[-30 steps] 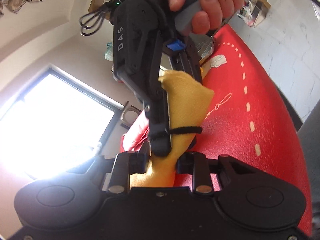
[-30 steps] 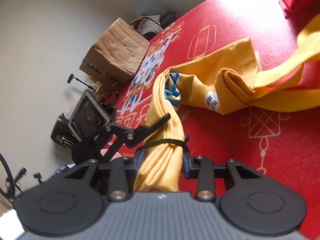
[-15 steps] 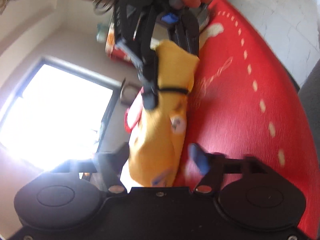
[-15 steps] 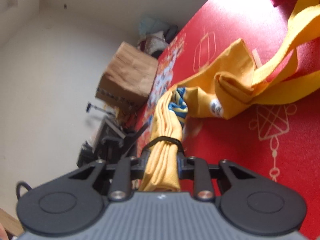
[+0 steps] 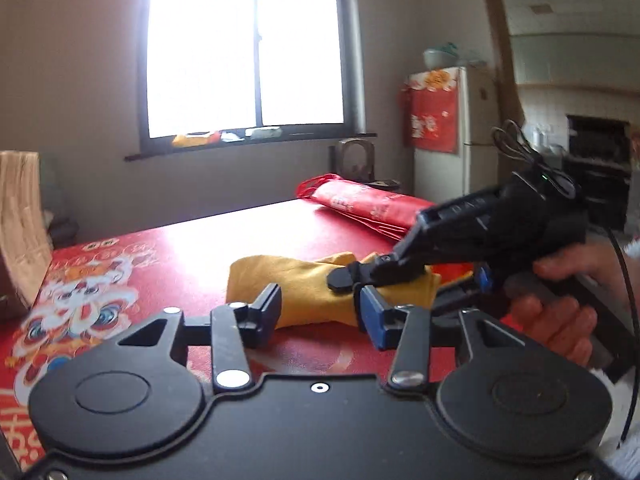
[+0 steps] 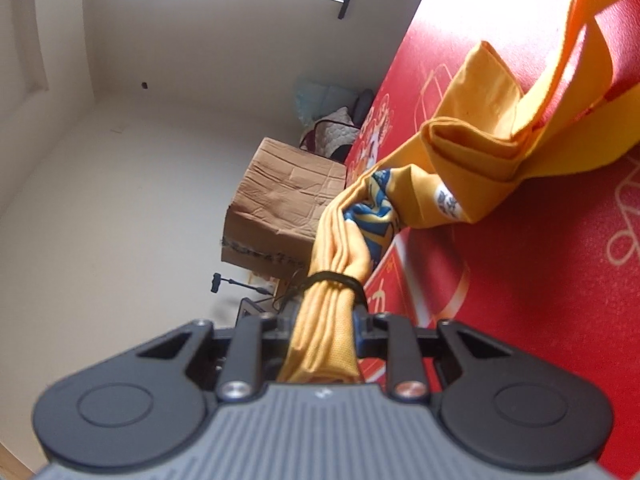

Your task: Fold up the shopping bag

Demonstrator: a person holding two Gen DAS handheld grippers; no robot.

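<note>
A yellow shopping bag (image 5: pixel 304 284) lies bunched on the red tablecloth (image 5: pixel 208 240). My left gripper (image 5: pixel 318 312) hovers just short of the bag, its jaws closing, and the pads do not press on the cloth seen in the gap. From the right, a hand (image 5: pixel 560 312) holds my right gripper (image 5: pixel 344 278), which is shut on the bag's gathered end. In the right wrist view, the right gripper (image 6: pixel 328 320) pinches a bundle of folds. The rest of the shopping bag (image 6: pixel 472 148) and its handles (image 6: pixel 580 32) trail away over the table.
A folded red bag (image 5: pixel 368 204) lies at the table's far side, with a fridge (image 5: pixel 452 128) behind it. A chair draped in pale cloth (image 5: pixel 20 216) stands at the left. A cardboard box (image 6: pixel 280 208) sits on the floor beyond the table's edge.
My left gripper let go of the yellow bag, rolled upright and pulled back from it. The right gripper kept its hold on the gathered end and sank a little.
</note>
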